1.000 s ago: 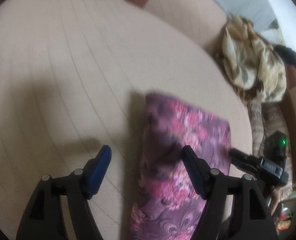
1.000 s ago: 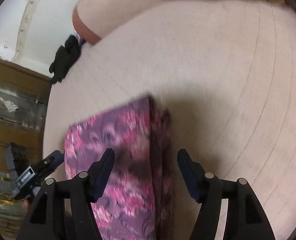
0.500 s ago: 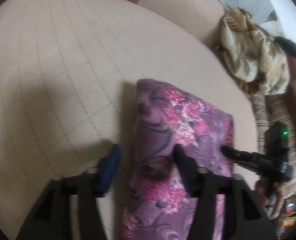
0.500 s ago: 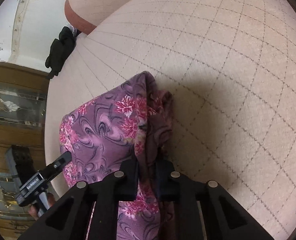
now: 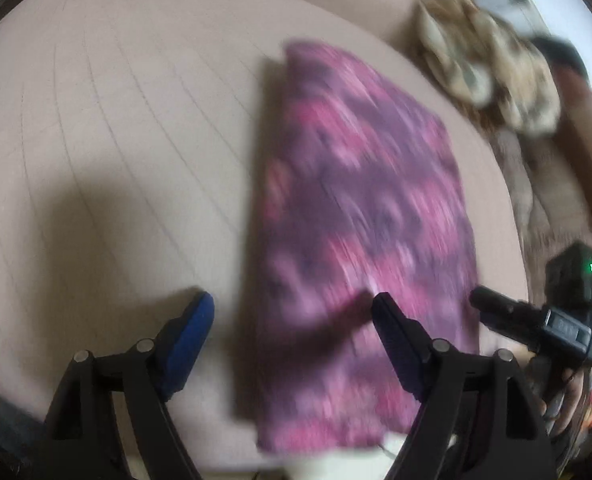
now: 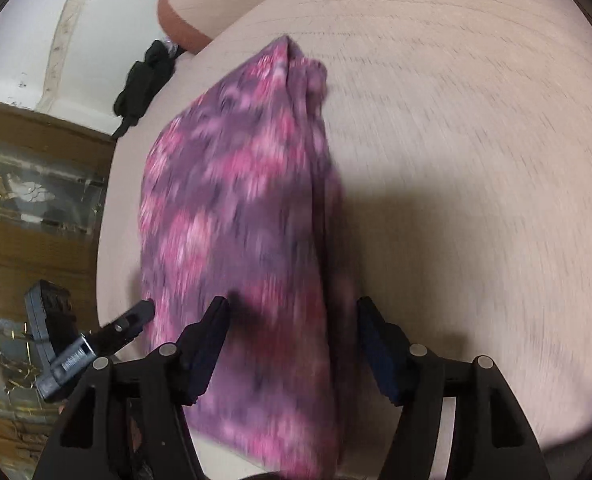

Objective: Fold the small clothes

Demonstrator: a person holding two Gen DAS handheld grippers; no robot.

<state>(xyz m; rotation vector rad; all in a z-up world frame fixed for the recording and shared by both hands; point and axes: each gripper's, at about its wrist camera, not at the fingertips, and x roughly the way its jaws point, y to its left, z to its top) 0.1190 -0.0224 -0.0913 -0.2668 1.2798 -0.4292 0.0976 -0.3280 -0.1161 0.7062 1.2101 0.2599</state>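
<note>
A purple cloth with pink flowers (image 5: 359, 208) lies folded into a long strip on the beige quilted cushion (image 5: 116, 128). My left gripper (image 5: 294, 314) is open above the cloth's near left edge, holding nothing. In the right wrist view the same cloth (image 6: 248, 208) lies with its thick folded edge on the right. My right gripper (image 6: 292, 320) is open above the cloth's near end, holding nothing. Each gripper shows in the other's view: the right one (image 5: 535, 320), the left one (image 6: 92, 340). Both views are motion-blurred.
A heap of beige patterned clothes (image 5: 487, 76) lies at the cushion's far right. A black item (image 6: 144, 76) lies at the cushion's far left edge. A wooden glass-fronted cabinet (image 6: 28, 208) stands to the left, beyond the cushion edge.
Half a second ago my right gripper was shut on the cloth's folded edge; now both grippers are open and drawn back. The cloth lies longer and flatter in view.
</note>
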